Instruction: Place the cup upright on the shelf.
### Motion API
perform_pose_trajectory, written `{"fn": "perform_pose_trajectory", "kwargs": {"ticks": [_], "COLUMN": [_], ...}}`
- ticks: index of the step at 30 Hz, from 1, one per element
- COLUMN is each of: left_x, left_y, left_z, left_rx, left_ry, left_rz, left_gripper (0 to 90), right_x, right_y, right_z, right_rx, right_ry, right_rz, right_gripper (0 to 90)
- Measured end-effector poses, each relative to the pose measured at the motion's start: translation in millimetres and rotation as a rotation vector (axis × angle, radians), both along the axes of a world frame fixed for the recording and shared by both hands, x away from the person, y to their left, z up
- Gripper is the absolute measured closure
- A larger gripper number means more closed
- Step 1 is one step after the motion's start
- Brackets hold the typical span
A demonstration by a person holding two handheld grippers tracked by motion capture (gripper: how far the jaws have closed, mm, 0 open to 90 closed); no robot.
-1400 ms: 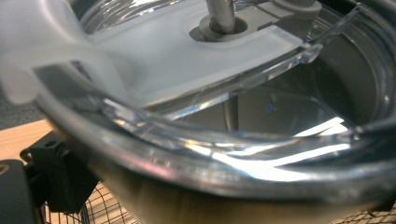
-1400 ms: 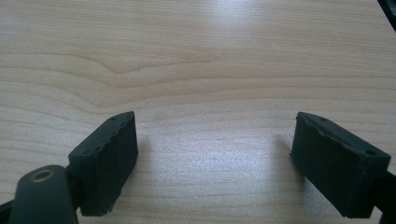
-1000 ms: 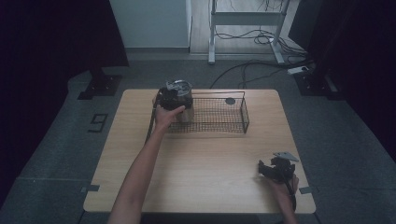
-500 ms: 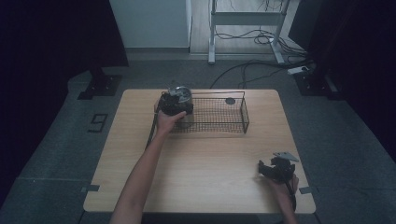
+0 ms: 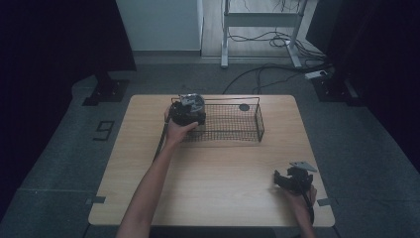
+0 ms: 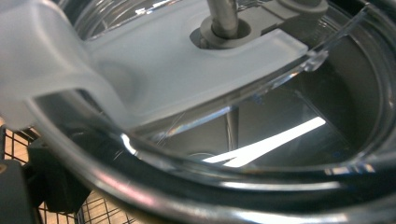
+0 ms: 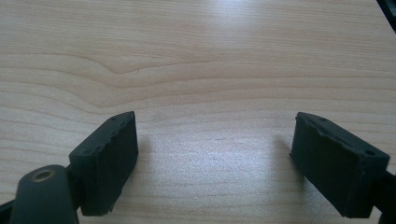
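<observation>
A round metal container with a clear lid (image 5: 191,102) sits at the left end of a black wire basket (image 5: 259,124). My left gripper (image 5: 184,116) is shut on it from the near side, and its jaws have just been opening slightly with the container still between them. In the left gripper view the clear lid (image 6: 261,140) with a frosted tab (image 6: 154,70) is right up against the camera, and one of the black fingers (image 6: 51,186) shows at the lower left. My right gripper (image 5: 278,178) (image 7: 212,163) rests open over bare wood at the near right.
A small dark round disc (image 5: 244,107) lies at the basket's far side. The wooden table (image 5: 218,193) has room in the middle and at the near left. Beyond the far edge, cables and a metal frame (image 5: 257,22) stand on the floor.
The left hand and the container have shifted a little toward the near side at the basket's left end. The right gripper has stayed put.
</observation>
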State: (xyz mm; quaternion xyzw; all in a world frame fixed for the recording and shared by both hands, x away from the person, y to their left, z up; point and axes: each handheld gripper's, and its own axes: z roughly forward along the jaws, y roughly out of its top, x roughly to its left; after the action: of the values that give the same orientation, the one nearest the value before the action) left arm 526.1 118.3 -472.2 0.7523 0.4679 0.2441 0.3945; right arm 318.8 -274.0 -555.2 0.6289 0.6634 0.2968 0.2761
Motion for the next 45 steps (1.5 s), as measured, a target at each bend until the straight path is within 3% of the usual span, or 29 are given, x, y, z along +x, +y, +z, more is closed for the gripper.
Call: {"fn": "perform_pose_trajectory", "kwargs": {"ticks": [2, 3, 12, 18, 23, 26, 38, 45], "left_x": [-2.2, -4.3, -15.0, -33.8, -51.3, -64.8, -126.3, -169.3], "left_y": [-0.2, 0.2, 8.0, 18.8, 27.7, 30.8, 32.4, 34.3], "left_z": [2.0, 5.4, 14.6, 19.6, 21.4, 22.9, 20.5, 10.5], "left_rx": [-0.005, -0.028, -0.061, -0.061, -0.069, -0.065, -0.090, -0.112], "left_ry": [-0.022, -0.035, -0.063, -0.079, -0.066, -0.065, -0.053, -0.039], "left_rz": [0.009, 0.006, 0.002, -0.007, -0.018, -0.026, -0.155, -0.199], "left_gripper": [2.2, 1.9, 0.5, 0.7, 1.3, 2.6, 4.2, 5.8], "right_x": [0.1, 0.1, 0.1, 0.1, 0.1, 0.1, 0.0, 0.2], "right_y": [0.0, 0.0, 0.0, 0.1, 0.1, 0.0, 0.1, 0.1], "right_z": [0.0, 0.0, 0.0, -0.2, -0.1, 0.0, 0.1, 0.1], "right_rx": [0.000, 0.000, 0.000, 0.001, 0.000, 0.000, 0.001, 0.003], "right_ry": [-0.001, -0.001, -0.001, -0.002, -0.002, -0.001, 0.001, 0.001], "right_rz": [0.000, 0.000, 0.000, 0.000, 0.000, 0.000, -0.001, -0.001], "right_gripper": [14.6, 14.6, 14.6, 14.6, 14.6, 14.7, 14.6, 14.6]}}
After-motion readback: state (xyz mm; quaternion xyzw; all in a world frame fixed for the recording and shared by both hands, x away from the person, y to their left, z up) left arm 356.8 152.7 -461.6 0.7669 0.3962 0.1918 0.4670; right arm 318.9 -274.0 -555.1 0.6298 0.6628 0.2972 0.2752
